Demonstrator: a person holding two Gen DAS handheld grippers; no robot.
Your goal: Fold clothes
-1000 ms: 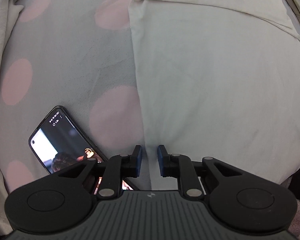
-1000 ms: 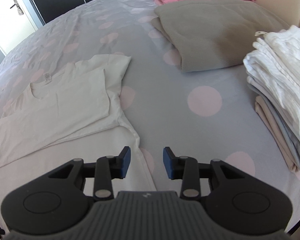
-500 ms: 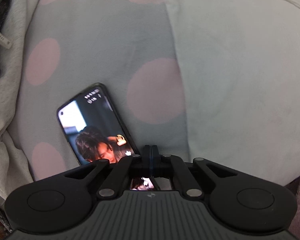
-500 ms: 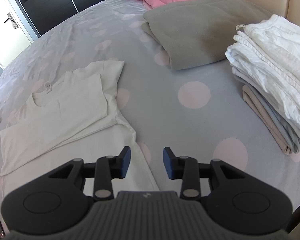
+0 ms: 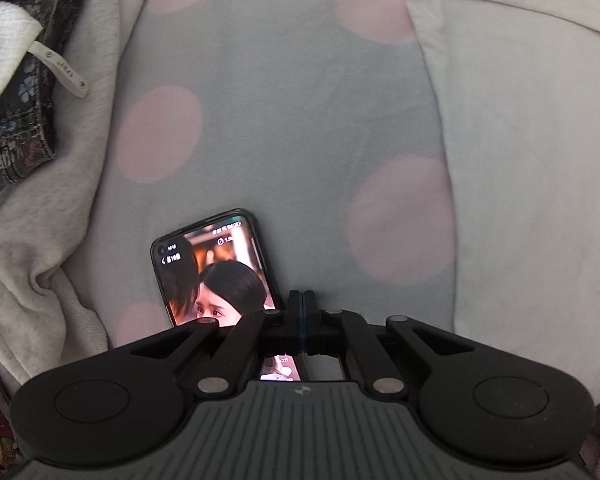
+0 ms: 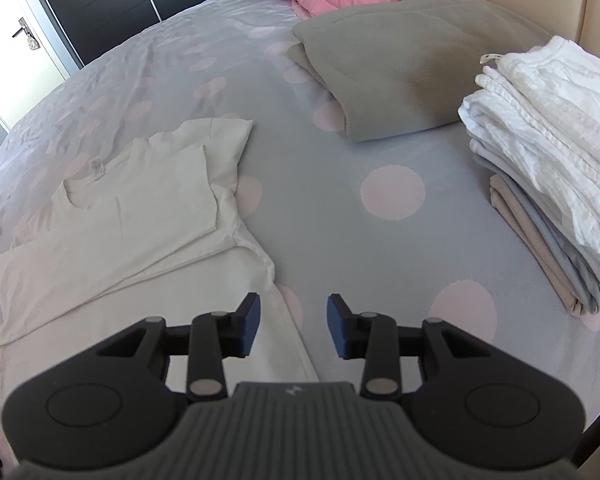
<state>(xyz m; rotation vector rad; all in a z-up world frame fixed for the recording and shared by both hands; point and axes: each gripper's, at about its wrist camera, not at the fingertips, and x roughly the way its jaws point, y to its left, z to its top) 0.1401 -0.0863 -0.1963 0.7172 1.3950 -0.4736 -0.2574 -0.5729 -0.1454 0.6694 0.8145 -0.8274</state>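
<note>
The left gripper (image 5: 300, 312) is pointed straight down at the sheet (image 5: 276, 120), its jaws clenched together with nothing between them. A lit phone (image 5: 214, 268) lies at its 10 o'clock, partly hidden under the fingers. A cream garment (image 5: 532, 184) is seen at 2 o'clock. The right gripper (image 6: 293, 326) is held released and empty above the shirt (image 6: 140, 216), whose hem lies below the left finger. Folded clothes (image 6: 548, 168) are stacked at 2 o'clock, a grey blanket (image 6: 400, 64) at 1 o'clock.
</note>
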